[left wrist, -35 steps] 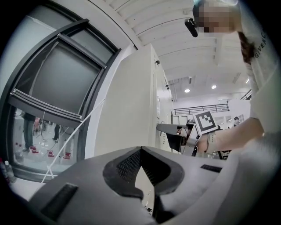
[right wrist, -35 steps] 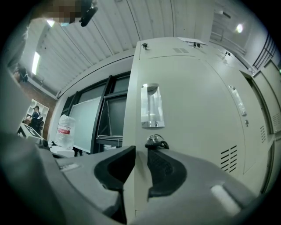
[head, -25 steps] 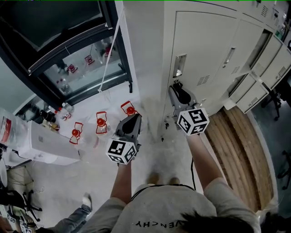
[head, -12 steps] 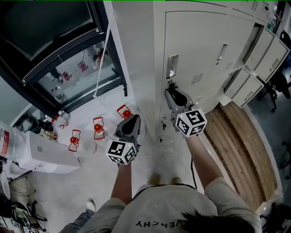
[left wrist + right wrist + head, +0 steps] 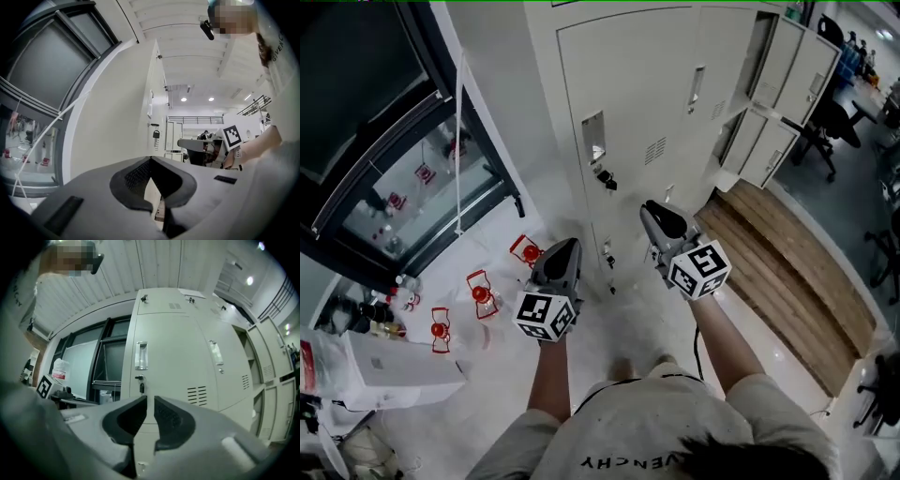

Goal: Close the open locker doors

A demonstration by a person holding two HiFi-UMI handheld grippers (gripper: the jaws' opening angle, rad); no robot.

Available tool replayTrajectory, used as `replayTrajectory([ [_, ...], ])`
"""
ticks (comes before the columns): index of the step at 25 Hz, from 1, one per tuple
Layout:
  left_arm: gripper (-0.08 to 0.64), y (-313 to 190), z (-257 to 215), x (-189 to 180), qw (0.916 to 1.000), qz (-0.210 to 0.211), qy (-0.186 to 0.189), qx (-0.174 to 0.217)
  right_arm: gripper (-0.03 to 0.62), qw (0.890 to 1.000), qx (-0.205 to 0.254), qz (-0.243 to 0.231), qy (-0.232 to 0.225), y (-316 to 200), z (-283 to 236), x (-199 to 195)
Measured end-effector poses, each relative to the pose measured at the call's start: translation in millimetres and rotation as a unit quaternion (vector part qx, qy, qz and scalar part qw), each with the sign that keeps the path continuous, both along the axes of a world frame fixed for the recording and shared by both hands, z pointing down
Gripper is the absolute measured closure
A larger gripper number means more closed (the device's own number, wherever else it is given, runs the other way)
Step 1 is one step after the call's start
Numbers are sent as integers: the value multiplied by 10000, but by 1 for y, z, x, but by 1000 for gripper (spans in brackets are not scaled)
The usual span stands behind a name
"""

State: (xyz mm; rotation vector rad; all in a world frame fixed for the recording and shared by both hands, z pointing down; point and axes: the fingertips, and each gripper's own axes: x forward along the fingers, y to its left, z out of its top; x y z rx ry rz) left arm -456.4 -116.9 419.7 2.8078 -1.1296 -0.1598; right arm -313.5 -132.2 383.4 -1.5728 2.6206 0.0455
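locker doors (image 5: 811, 64) ajar at far right, near locker (image 5: 628, 103) shut, key (image 5: 606, 180) dangling

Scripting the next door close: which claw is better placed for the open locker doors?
Right, likely. The right claw is on the same side as the open locker doors and faces the locker fronts; the left claw hangs farther from them.
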Motion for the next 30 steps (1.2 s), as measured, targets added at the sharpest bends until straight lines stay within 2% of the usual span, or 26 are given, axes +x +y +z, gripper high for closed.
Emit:
replayTrajectory([
  [4,563,3,4,36,9986,520,1,-18,579,9971,-77,681,318,38,13,55],
  [8,563,6,6,70,9956,933,36,-18,584,9897,-186,1394,274,81,22,114],
  [17,563,17,3,183,9849,1727,-50,58,572,9607,-145,2766,167,163,25,253],
  [20,563,18,1,228,9845,1754,-53,59,570,9541,-161,2988,95,179,29,308],
  [23,563,16,-6,281,9850,1725,-9,92,540,9495,-205,3130,31,191,30,369],
  [30,563,15,-13,398,9867,1619,-6,163,490,9477,-352,3171,-29,198,40,494],
])
